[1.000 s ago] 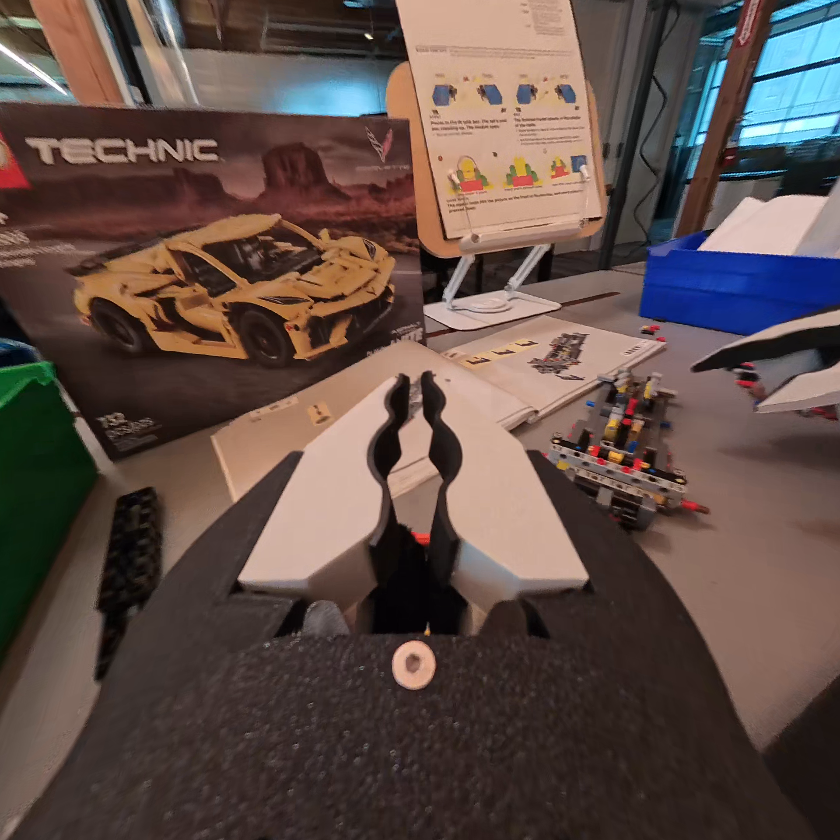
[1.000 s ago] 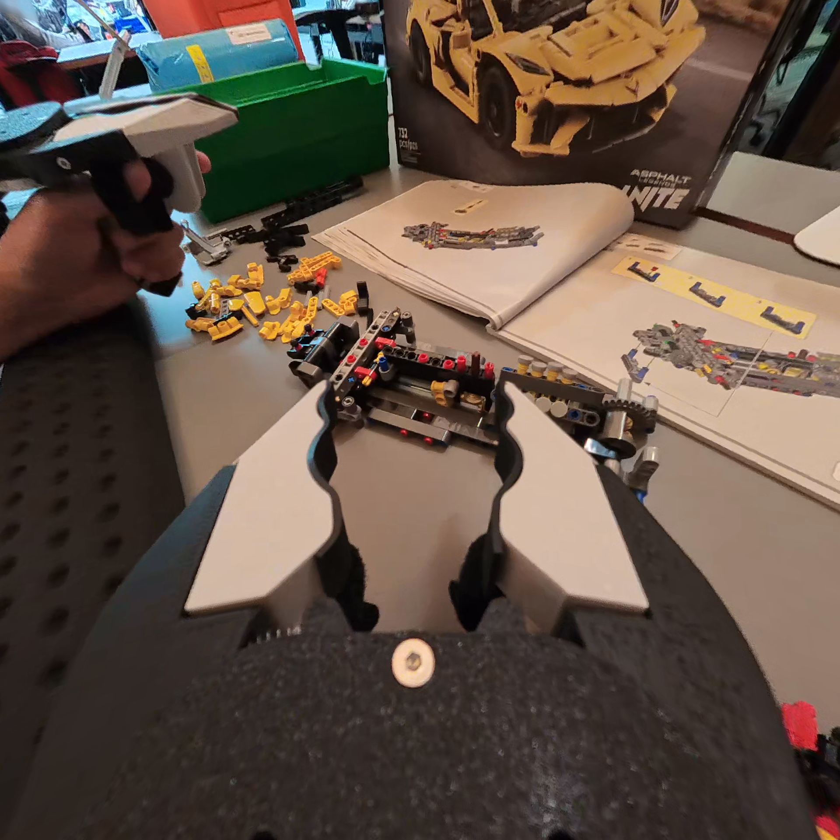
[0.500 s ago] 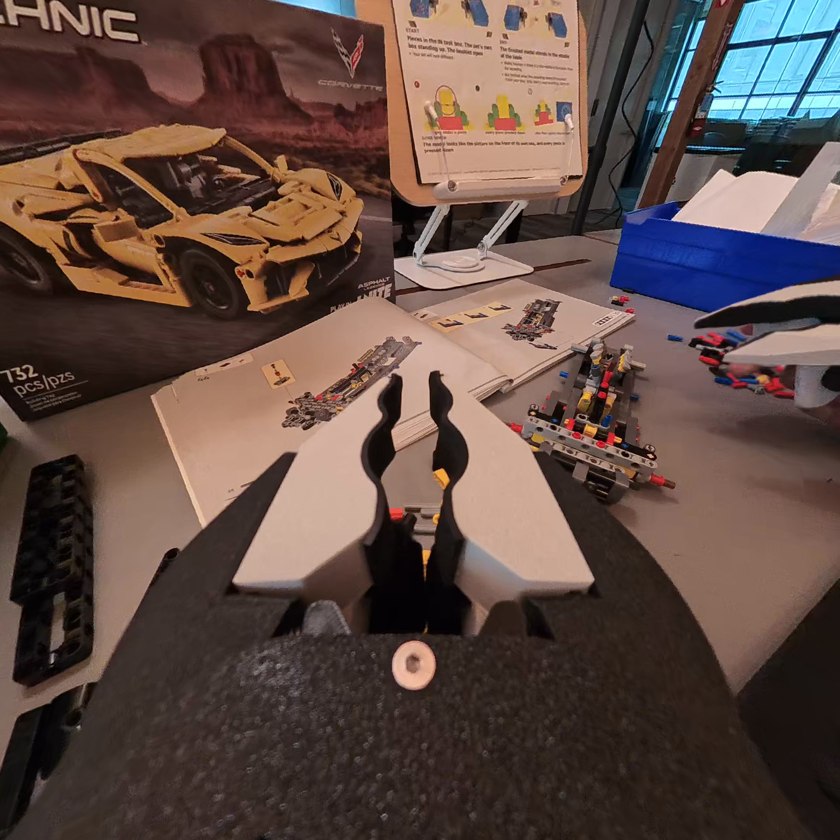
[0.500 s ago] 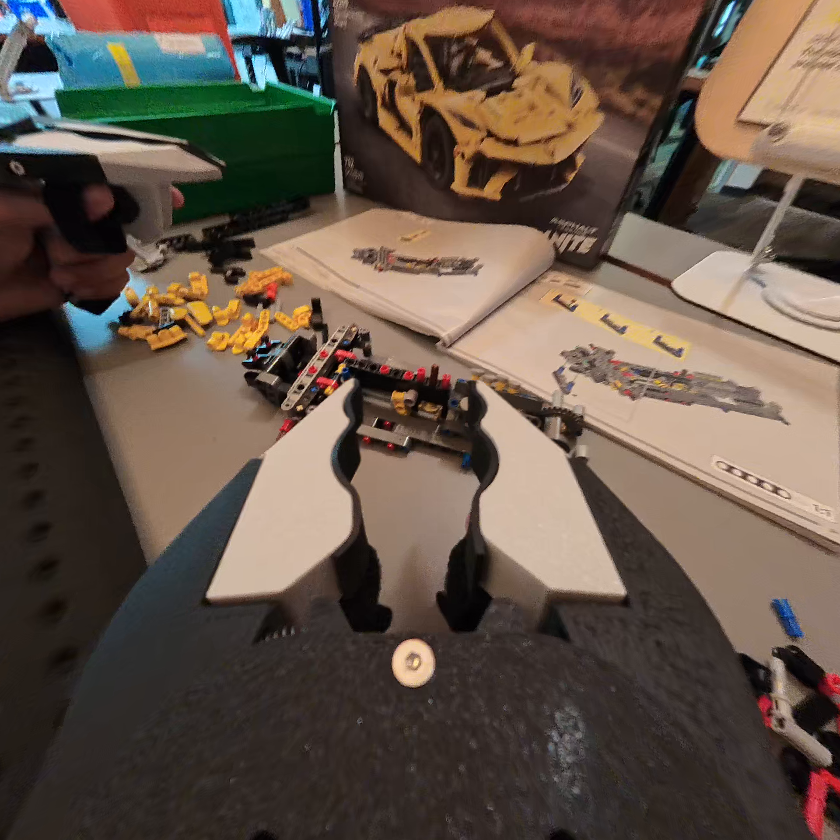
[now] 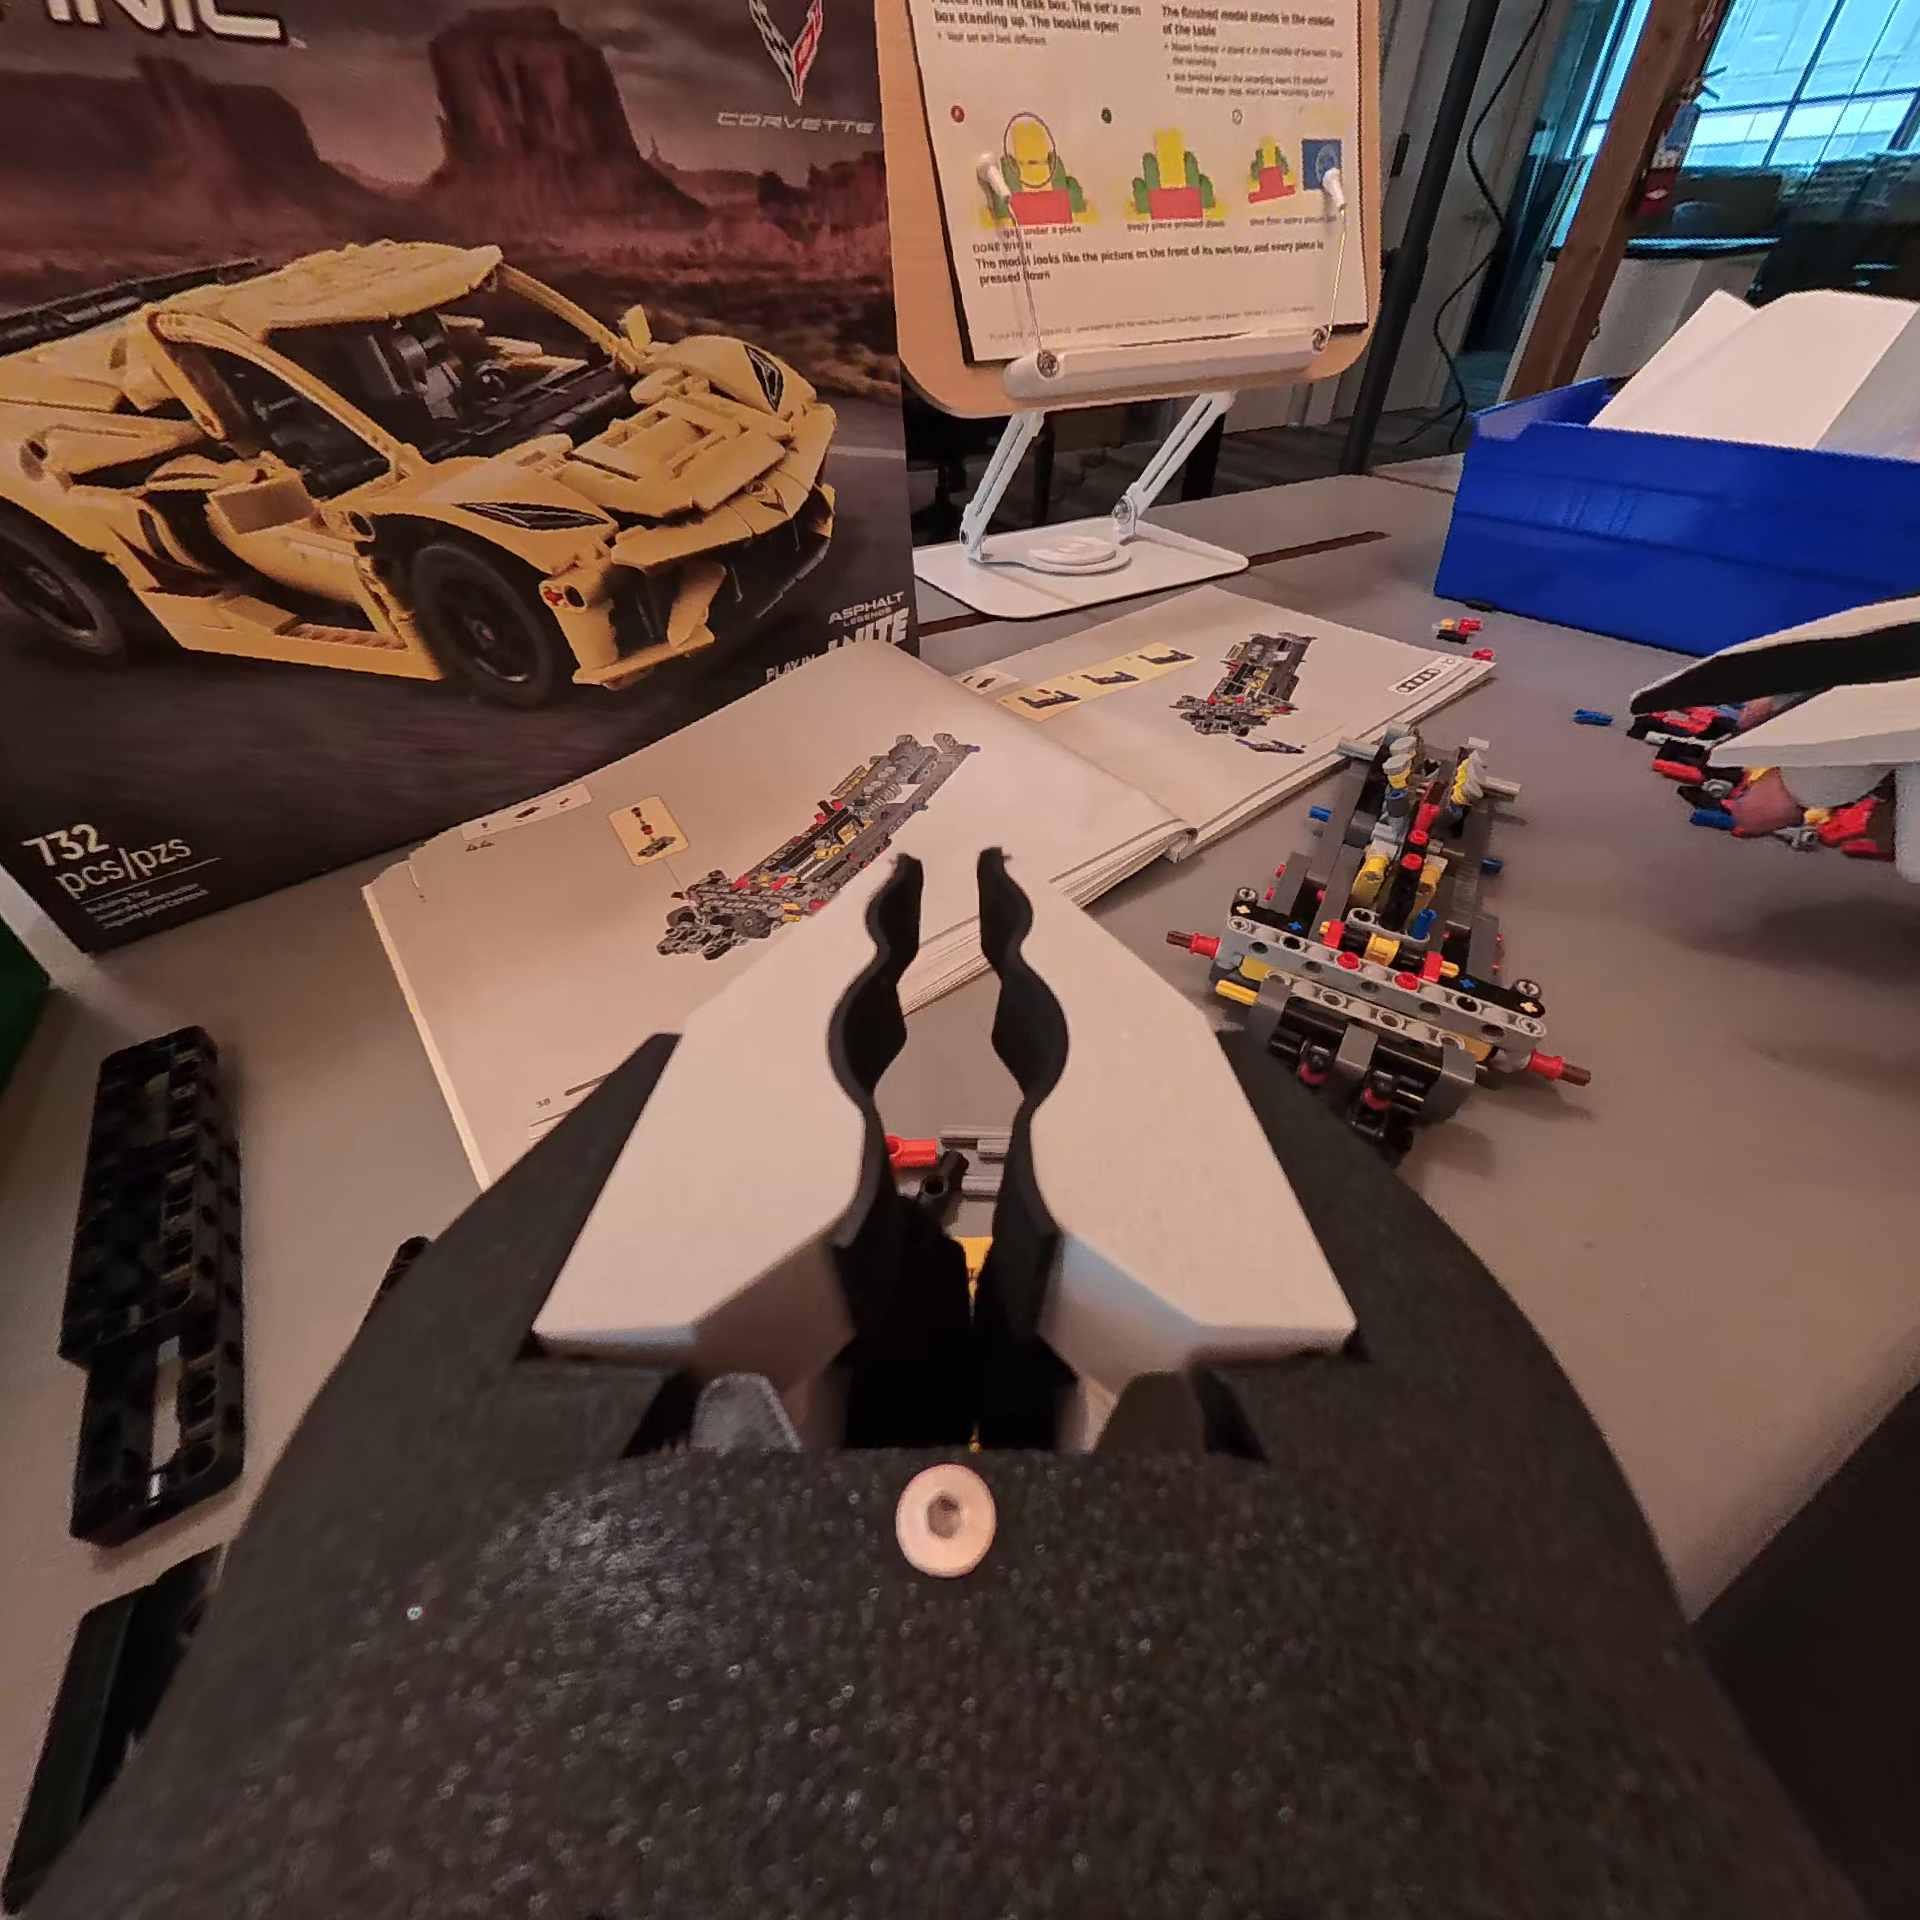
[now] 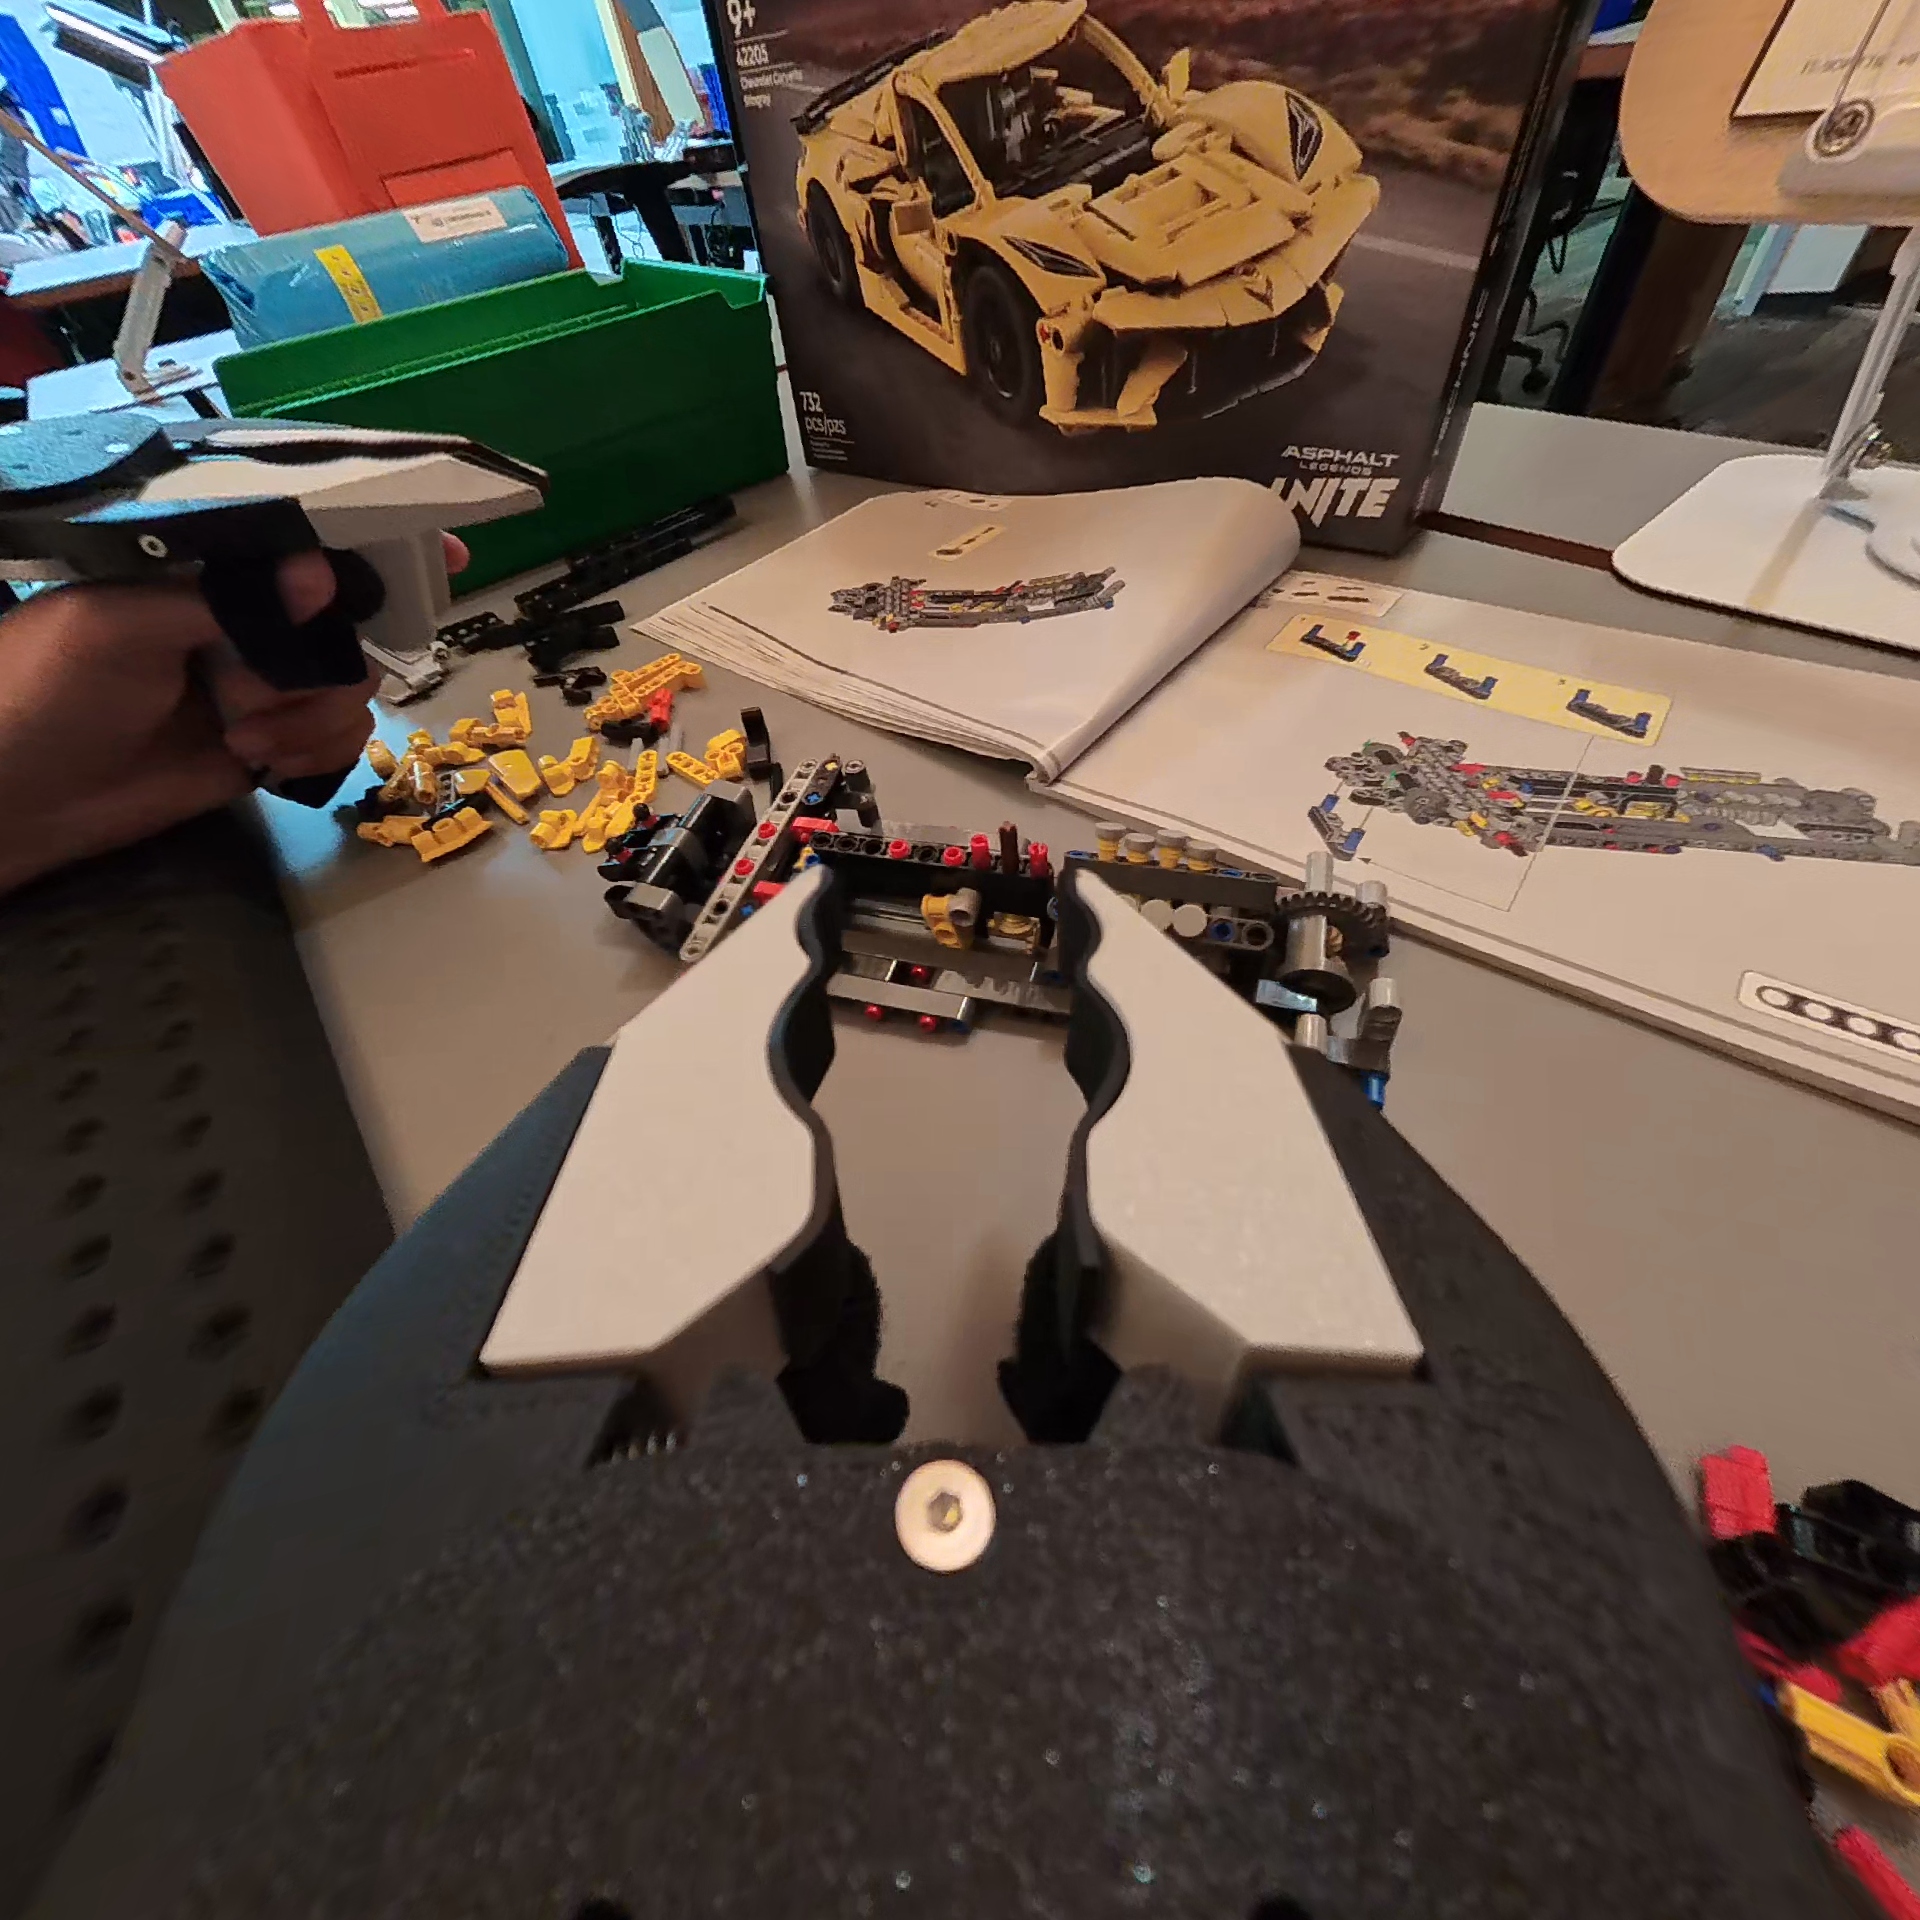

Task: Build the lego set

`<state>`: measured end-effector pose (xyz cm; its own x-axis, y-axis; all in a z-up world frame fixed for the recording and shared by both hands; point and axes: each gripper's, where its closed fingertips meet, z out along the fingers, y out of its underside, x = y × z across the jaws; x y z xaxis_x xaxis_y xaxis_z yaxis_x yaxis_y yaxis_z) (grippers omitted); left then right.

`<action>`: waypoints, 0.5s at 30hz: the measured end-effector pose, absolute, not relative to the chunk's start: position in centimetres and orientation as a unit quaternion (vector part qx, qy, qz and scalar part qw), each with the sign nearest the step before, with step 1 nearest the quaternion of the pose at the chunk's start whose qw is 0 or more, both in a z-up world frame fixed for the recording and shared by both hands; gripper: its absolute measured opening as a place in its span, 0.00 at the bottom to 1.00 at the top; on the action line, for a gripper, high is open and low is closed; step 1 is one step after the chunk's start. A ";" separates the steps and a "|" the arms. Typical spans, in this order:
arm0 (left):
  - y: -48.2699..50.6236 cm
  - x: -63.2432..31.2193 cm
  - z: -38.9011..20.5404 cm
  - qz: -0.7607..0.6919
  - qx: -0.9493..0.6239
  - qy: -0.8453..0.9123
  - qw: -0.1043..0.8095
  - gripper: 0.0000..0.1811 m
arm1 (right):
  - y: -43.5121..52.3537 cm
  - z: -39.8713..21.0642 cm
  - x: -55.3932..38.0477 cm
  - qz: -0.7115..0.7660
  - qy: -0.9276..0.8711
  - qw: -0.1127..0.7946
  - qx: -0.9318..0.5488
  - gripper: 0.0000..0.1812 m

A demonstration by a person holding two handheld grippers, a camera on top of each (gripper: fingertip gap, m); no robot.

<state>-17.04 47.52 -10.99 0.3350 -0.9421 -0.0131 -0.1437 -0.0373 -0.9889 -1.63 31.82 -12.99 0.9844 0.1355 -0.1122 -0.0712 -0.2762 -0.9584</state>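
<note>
Flanking the studded chassis [image 6: 997,925], wavy-edged grey fingers [image 6: 717,1101] stand apart.

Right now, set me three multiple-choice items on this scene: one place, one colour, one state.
1. The loose yellow pieces lie
A. between green bin and chassis
B. on the booklet
C. inside the box

2. The bin holding white things is
A. red
B. blue
C. green

3. The right tool is
A. open, empty
B. shut on a piece
C. gripping the booklet

1 A: they litter the table there.
2 B: its walls are blue.
3 A: bare table shows through its wide gap.
</note>
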 end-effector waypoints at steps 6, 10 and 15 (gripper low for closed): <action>47.0 -16.6 -11.5 -0.348 -0.609 0.466 0.539 0.05 | 31.9 -13.0 -0.3 0.060 0.010 0.603 -0.796 0.24; 46.4 -16.0 -11.9 -0.341 -0.603 0.486 0.533 0.05 | 31.3 -13.9 3.4 0.033 0.087 0.577 -0.811 0.22; 46.1 -15.3 -12.2 -0.324 -0.588 0.512 0.536 0.05 | 29.8 -14.0 8.9 -0.034 0.169 0.569 -0.804 0.19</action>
<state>-15.32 46.14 -12.18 0.2657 -0.9493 -0.1680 -0.2542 0.0991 -0.9621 8.88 29.76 -14.01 0.9405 -0.3102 -0.1387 -0.2339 -0.2949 -0.9265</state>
